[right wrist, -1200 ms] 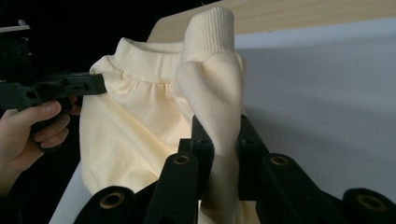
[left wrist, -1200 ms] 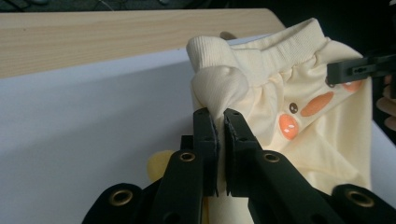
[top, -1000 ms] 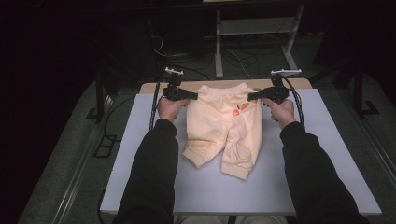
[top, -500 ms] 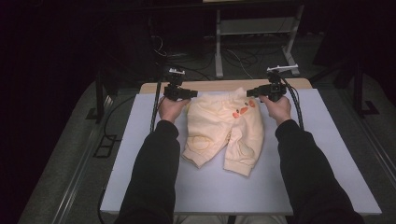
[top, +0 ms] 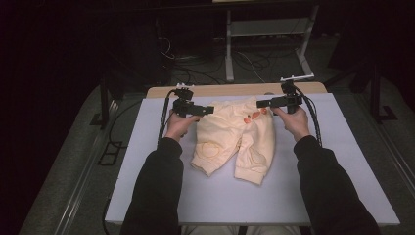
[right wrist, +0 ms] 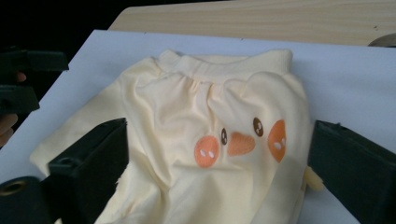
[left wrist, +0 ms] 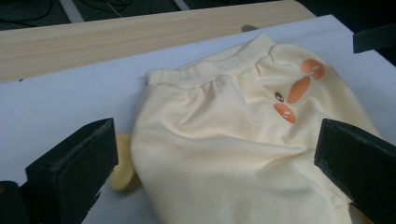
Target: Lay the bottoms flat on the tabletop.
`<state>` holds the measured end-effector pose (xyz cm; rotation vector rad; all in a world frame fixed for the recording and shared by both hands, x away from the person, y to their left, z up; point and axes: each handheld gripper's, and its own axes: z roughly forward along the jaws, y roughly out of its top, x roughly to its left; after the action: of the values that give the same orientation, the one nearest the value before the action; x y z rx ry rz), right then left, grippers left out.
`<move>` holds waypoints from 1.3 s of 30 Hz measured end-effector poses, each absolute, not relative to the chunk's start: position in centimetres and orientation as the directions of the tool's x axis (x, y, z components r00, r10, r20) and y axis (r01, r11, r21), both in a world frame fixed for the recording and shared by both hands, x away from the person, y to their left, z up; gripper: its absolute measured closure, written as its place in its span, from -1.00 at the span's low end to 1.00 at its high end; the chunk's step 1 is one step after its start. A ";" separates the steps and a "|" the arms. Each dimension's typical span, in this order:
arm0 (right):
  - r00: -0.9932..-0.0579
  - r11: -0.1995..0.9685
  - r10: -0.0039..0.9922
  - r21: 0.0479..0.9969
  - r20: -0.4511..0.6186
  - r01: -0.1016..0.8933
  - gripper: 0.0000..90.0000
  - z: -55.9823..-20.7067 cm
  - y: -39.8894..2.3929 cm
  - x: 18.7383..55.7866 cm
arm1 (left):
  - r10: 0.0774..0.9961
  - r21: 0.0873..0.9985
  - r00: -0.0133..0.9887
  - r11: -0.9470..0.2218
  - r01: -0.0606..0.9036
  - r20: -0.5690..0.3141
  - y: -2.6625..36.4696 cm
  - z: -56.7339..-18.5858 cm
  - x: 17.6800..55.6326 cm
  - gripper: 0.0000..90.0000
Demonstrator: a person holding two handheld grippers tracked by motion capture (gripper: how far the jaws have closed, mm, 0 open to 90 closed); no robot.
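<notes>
A pale yellow pair of baby trousers (top: 235, 139) with an orange duck face lies crumpled on the white sheet (top: 342, 166), waistband toward the far edge. My left gripper (top: 209, 110) hovers at the garment's left waist side. Its jaws have just been opening and stand wide, the cloth (left wrist: 219, 154) beneath them and not pinched. My right gripper (top: 260, 103) is at the right waist side over the duck print (right wrist: 238, 142). Its jaws have also just been opening and stand wide apart, free of the cloth. In the right gripper view the left gripper (right wrist: 28, 79) shows at the left edge.
The sheet covers a wooden table whose bare strip (top: 235, 90) runs along the far edge. Behind it, on the dark floor, stand a metal frame (top: 266, 29) and loose cables (top: 191, 54). Bare sheet lies left, right and in front of the garment.
Both grippers held the waistband stretched wide, then drew inward and let go. The jaws now stand apart, and the trousers lie narrower and bunched on the sheet.
</notes>
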<state>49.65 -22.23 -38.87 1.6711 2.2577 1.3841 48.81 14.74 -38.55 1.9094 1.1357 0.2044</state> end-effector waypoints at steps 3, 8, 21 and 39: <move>-0.441 0.046 0.768 0.648 0.464 0.760 -0.96 -39.0 -22.3 49.3 | 0.775 0.758 0.567 -0.185 0.626 -0.279 15.2 -38.7 48.3 -1.00; -0.447 0.049 0.761 0.647 0.469 0.761 -1.00 -39.0 -22.4 48.5 | 0.773 0.769 0.564 -0.161 0.618 -0.291 16.0 -38.6 47.4 -1.00; -0.490 0.080 0.752 0.677 0.441 0.732 -1.00 -38.3 -22.6 45.9 | 0.752 0.799 0.583 -0.127 0.588 -0.309 17.2 -37.9 44.8 -1.00; -0.595 0.128 0.679 0.729 0.429 0.673 -1.00 -37.2 -21.1 40.7 | 0.714 0.828 0.642 -0.161 0.537 -0.278 17.4 -38.0 40.8 -1.00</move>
<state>40.71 -21.07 -37.22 1.4104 2.3545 1.5143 40.82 17.39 -37.97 1.8310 1.0005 0.2150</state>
